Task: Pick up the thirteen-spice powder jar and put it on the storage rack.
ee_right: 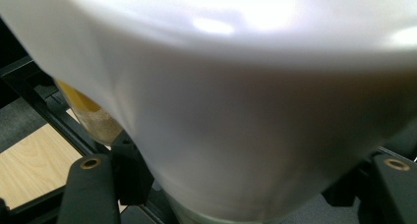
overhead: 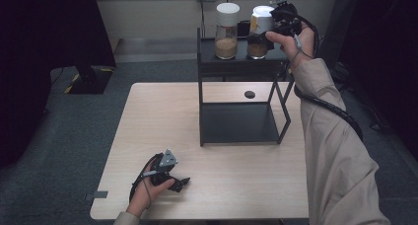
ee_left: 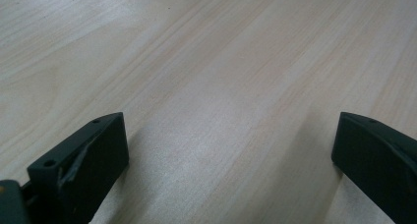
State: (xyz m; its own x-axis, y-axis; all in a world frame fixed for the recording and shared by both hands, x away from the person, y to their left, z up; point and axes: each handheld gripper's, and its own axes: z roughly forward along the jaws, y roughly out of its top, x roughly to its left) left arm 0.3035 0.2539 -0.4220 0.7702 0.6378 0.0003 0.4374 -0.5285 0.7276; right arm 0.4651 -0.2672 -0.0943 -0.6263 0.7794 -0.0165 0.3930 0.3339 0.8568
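Observation:
Two jars with white lids stand on the top shelf of a black metal rack (overhead: pixel 236 124). My right gripper (overhead: pixel 262 38) is shut on the right jar (overhead: pixel 261 17), which holds brown grains. In the right gripper view the jar's white lid (ee_right: pixel 236 86) looms close between my two black fingers (ee_right: pixel 91 184). The left jar (overhead: pixel 226 30) holds tan grains and stands free beside it; its yellow label and tan contents (ee_right: pixel 91 116) peek in at the left. My left gripper (overhead: pixel 181 183) lies near the front of the wooden table (overhead: pixel 157 121), open (ee_left: pixel 228 155), with bare wood between its jaws.
A small black disc (overhead: pixel 250 94) lies on the table behind the rack's lower shelf. Grey carpet surrounds the table. A wall socket and cables sit behind the rack. A dark stand base rests on the floor at the far left.

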